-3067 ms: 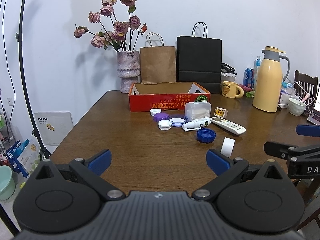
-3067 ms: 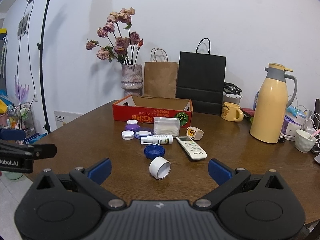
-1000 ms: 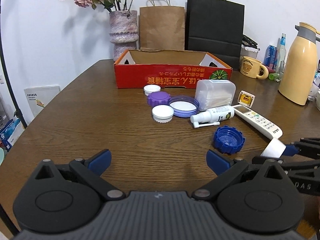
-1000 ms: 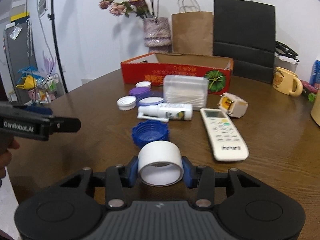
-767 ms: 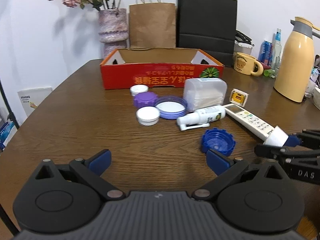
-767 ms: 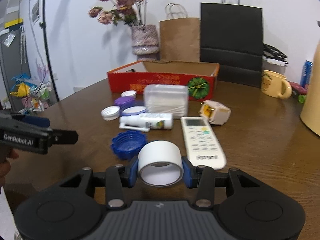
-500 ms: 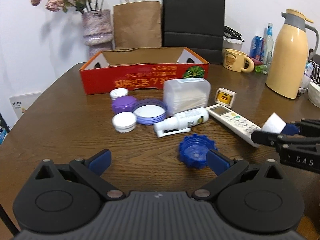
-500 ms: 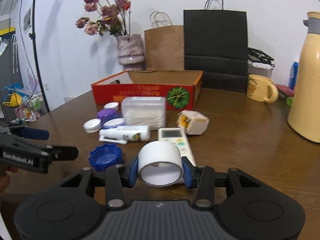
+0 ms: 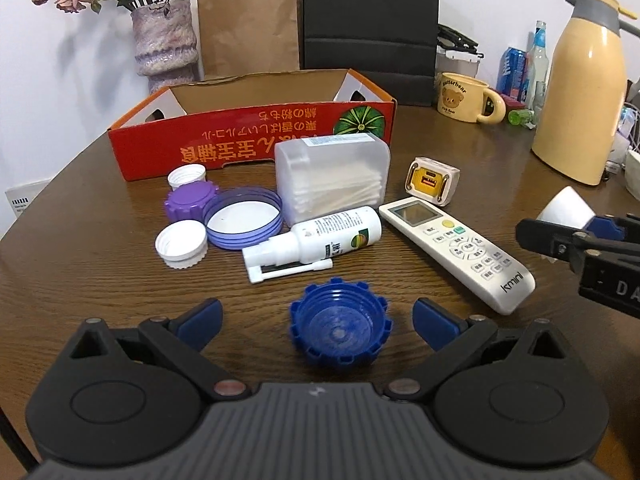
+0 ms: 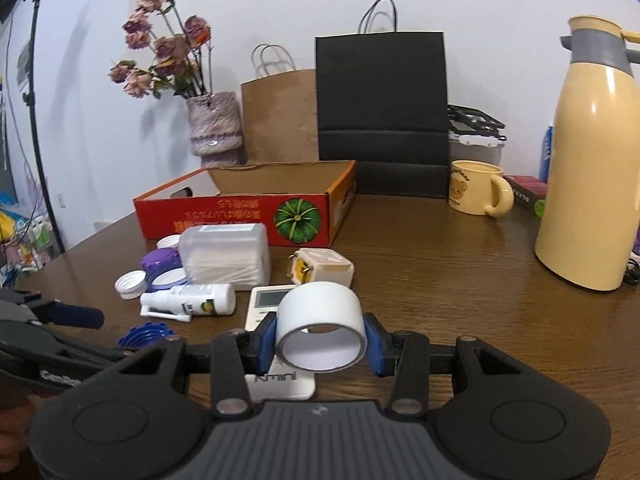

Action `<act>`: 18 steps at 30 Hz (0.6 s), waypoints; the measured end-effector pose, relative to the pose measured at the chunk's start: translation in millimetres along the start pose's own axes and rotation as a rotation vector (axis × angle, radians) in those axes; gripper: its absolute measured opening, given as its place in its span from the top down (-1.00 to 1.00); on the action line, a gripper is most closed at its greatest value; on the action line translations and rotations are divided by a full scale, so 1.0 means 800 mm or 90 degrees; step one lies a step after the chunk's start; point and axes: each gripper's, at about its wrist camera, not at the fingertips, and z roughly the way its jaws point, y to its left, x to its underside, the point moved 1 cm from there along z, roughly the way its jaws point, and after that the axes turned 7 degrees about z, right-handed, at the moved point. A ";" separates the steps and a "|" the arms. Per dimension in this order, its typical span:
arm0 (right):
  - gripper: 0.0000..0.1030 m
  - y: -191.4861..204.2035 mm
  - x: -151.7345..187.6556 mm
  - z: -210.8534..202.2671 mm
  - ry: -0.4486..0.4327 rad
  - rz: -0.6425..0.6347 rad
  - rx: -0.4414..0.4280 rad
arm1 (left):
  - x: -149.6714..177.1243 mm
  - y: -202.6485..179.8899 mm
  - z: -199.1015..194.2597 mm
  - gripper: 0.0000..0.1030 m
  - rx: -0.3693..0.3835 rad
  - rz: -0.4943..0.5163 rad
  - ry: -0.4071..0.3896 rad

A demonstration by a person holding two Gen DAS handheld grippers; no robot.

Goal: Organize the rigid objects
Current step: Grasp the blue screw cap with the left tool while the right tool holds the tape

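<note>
My right gripper [image 10: 322, 346] is shut on a white tape roll [image 10: 320, 320], held above the white remote [image 10: 268, 300]. From the left wrist view that tape roll [image 9: 566, 208] shows at the right edge in the right gripper [image 9: 576, 232]. My left gripper [image 9: 316, 316] is open, and the blue ribbed cap [image 9: 340, 332] lies on the table between its fingers, untouched. Behind it lie a white spray bottle [image 9: 320, 240], the remote [image 9: 456, 248], a clear swab box [image 9: 332, 176], purple and white lids [image 9: 240, 220] and a small charger [image 9: 432, 178]. The red cardboard box [image 9: 256, 140] stands open behind them.
A yellow thermos [image 10: 592, 184] and a yellow mug [image 10: 476, 192] stand at the right. Brown and black paper bags [image 10: 380, 112] and a vase of dried roses [image 10: 216, 128] line the wall behind the box. A light stand [image 10: 36, 120] rises at the left.
Both grippers have moved forward over the table. The blue cap now sits between the left fingers. The right gripper carried the tape roll up over the remote, nearer the red box.
</note>
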 end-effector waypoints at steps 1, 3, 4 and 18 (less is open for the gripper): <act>0.17 -0.002 0.001 0.000 -0.001 0.002 0.002 | -0.001 -0.002 0.002 -1.00 -0.005 0.003 0.002; 0.17 -0.003 0.002 0.001 -0.001 0.003 0.006 | -0.001 -0.006 0.007 -1.00 -0.015 0.009 0.006; 0.17 -0.003 0.003 0.001 -0.002 0.002 0.008 | -0.001 -0.008 0.009 -1.00 -0.019 0.010 0.008; 0.16 0.002 0.009 -0.005 -0.017 -0.004 0.019 | 0.002 -0.002 0.019 -0.72 -0.024 -0.018 0.015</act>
